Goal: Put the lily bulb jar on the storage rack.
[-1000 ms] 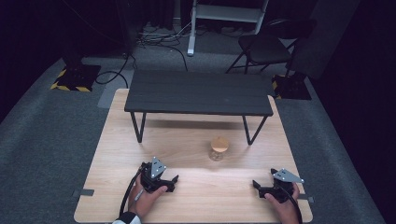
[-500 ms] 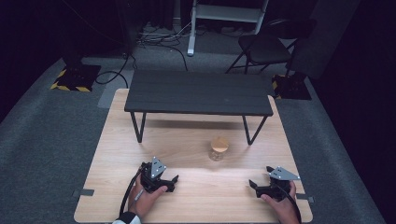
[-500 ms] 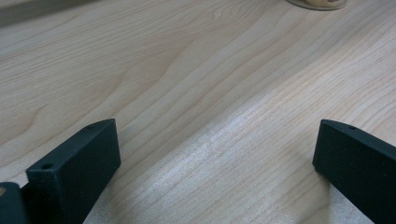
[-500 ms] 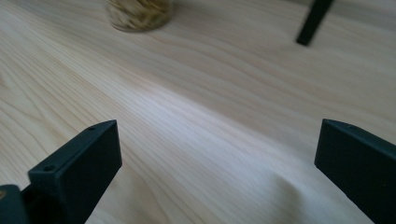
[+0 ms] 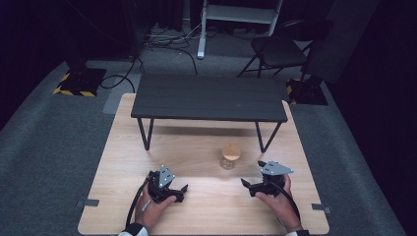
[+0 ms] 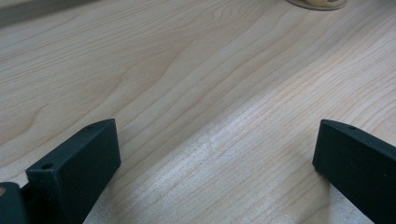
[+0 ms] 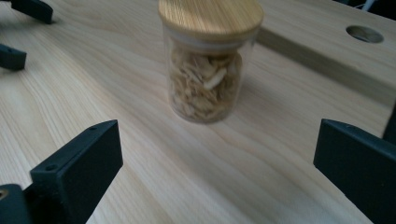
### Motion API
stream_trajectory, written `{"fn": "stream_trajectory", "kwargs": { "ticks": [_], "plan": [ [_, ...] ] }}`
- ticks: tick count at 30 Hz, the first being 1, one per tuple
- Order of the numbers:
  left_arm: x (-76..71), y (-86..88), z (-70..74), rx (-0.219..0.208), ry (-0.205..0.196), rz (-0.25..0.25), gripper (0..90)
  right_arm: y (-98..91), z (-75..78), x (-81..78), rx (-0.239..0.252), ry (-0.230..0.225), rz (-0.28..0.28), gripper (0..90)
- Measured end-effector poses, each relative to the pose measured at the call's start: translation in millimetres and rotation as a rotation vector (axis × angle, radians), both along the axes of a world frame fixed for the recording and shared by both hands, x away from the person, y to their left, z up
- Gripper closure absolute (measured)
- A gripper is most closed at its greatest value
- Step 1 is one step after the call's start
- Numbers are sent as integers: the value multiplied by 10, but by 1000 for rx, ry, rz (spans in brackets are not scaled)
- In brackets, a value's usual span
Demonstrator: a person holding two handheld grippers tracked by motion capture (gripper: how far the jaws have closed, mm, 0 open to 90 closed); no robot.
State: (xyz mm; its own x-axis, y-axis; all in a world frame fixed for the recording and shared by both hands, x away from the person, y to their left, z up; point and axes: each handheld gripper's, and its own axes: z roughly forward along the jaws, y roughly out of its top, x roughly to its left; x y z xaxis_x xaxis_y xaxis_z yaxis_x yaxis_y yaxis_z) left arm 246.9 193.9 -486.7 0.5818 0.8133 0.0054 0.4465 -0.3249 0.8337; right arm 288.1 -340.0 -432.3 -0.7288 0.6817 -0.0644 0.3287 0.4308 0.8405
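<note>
A small glass jar (image 5: 230, 156) with a round wooden lid stands upright on the light wooden table (image 5: 196, 147), right of centre. In the right gripper view the jar (image 7: 208, 65) holds pale flaky pieces and stands just beyond my open right gripper (image 7: 215, 154), apart from both jaws. From above, my right gripper (image 5: 247, 186) lies low on the table, just right of and nearer than the jar, pointing left. My left gripper (image 5: 182, 192) rests at the front left, pointing right, open over bare wood (image 6: 215, 154). The jar's base (image 6: 317, 3) peeks in at the top edge.
A low black bench (image 5: 209, 98) on thin legs spans the table's far half, just behind the jar. The left gripper's jaw tips (image 7: 28, 9) show far off in the right gripper view. A dark chair (image 5: 280, 49) and cables lie on the floor beyond.
My right gripper has slid left and a little forward toward the jar. The left gripper and the jar have stayed put.
</note>
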Motion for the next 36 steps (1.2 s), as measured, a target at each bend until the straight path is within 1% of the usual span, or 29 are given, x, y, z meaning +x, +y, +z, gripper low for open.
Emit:
{"fn": "stream_trajectory", "kwargs": {
  "ticks": [5,9,10,11,13,17,19,22,27,30,31,32,34,36],
  "plan": [
    [1,1,0,0,0,0,7,73,101,124,-8,-6,20,8],
    [2,1,0,0,0,-1,7,146,148,215,-17,-9,36,8],
    [2,1,0,0,0,-1,7,146,148,215,-17,-9,36,8],
    [2,2,-1,0,0,-1,7,181,156,259,-22,-10,47,8],
    [3,2,0,0,0,-1,7,221,168,296,-26,-8,51,8],
    [4,3,0,0,0,-2,7,266,171,347,-27,-9,61,8],
    [5,3,-1,0,0,-2,7,326,181,404,-39,-7,74,8],
    [6,4,-1,0,0,-3,7,387,199,452,-52,-5,79,8],
    [7,4,-1,0,0,-3,7,446,196,537,-55,-3,87,8],
    [8,4,-1,-1,0,-3,6,477,177,607,-53,19,85,9],
    [8,4,-1,-1,0,-3,6,477,177,607,-53,19,85,9],
    [9,4,-1,-1,1,-3,6,504,171,642,-61,25,81,9],
    [9,4,-1,-1,1,-3,6,516,160,677,-55,31,83,16],
    [10,3,-1,-2,1,-3,6,535,160,716,-60,35,91,29]
  ]
}}
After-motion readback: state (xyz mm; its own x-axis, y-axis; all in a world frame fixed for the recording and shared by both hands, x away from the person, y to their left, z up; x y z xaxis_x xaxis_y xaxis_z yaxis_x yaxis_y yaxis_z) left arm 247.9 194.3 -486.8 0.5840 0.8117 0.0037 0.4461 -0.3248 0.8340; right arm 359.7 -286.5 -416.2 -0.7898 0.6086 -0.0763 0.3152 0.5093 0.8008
